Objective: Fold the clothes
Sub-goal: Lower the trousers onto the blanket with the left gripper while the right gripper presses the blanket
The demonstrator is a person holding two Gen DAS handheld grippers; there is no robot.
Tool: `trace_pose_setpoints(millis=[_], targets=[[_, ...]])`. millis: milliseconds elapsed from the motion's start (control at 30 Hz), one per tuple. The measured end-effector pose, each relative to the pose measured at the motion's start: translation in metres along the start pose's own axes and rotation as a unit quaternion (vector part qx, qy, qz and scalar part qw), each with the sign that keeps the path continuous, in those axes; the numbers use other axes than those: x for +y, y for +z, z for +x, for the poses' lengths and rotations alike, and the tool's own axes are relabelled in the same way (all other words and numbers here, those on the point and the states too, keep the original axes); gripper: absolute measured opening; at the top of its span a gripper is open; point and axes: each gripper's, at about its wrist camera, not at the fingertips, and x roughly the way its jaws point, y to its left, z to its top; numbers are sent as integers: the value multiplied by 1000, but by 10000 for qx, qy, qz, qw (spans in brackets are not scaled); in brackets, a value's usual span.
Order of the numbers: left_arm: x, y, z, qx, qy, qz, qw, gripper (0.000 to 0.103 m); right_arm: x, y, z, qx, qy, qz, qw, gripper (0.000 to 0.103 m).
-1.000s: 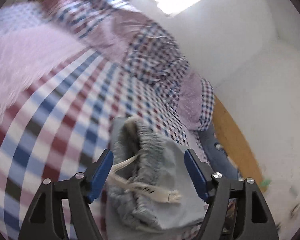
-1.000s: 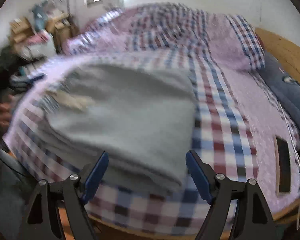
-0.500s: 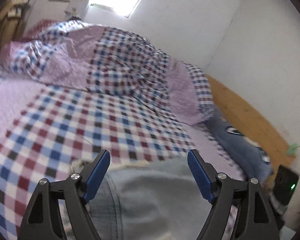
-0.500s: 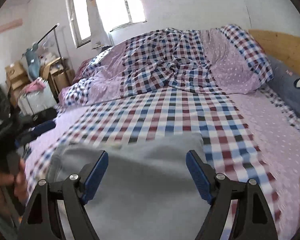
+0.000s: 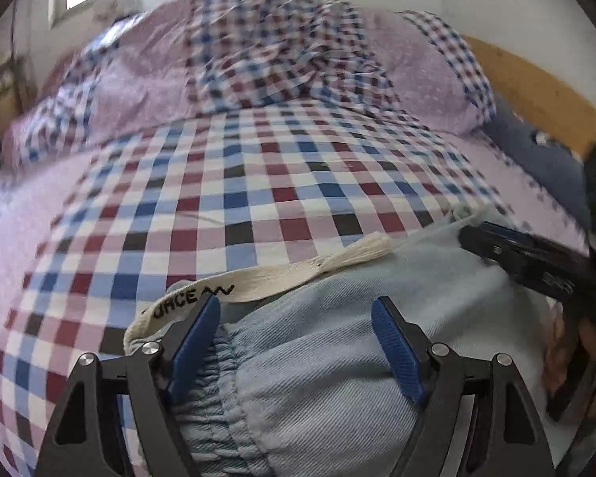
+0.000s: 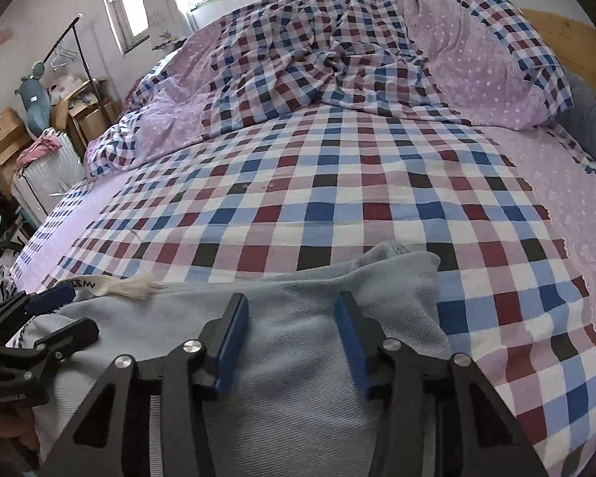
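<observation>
A pale blue-grey garment (image 5: pixel 337 389) (image 6: pixel 298 357) with an elastic waistband (image 5: pixel 214 393) and a cream drawstring (image 5: pixel 266 278) (image 6: pixel 119 286) lies flat at the near edge of the checked bed sheet (image 6: pixel 337 198). My left gripper (image 5: pixel 296 310) stands open over the waistband end, and it also shows at the left edge of the right wrist view as left gripper (image 6: pixel 55 314). My right gripper (image 6: pixel 290 306) is over the other end of the garment. Its jaws are closing, with flat fabric beneath and between them and no pinched fold showing. It appears from the side as right gripper (image 5: pixel 516 254).
A crumpled checked duvet (image 6: pixel 318 51) and a lilac dotted pillow (image 6: pixel 476 67) fill the far side of the bed. A wooden headboard (image 6: pixel 576 39) and a dark blue cushion (image 5: pixel 536 159) lie to the right. Boxes, a white suitcase (image 6: pixel 47 175) and a clothes rack crowd the left.
Both grippers have come down and in over the garment, which now lies under them at the bed's near edge. The right jaws have narrowed. The left view has rolled level.
</observation>
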Motion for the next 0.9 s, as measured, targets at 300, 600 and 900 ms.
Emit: trace_pose_setpoints(millis=[300, 600, 900], targets=[[-11, -1, 4, -3, 303, 269, 9992, 83, 20, 1, -6, -57, -536, -391, 9978, 50], [-14, 19, -22, -438, 389, 257, 9980, 83, 44, 4, 4, 26, -468, -401, 9981, 53], [3, 7, 11, 66, 662, 131, 9977, 86, 61, -3, 6, 69, -663, -775, 9948, 68]])
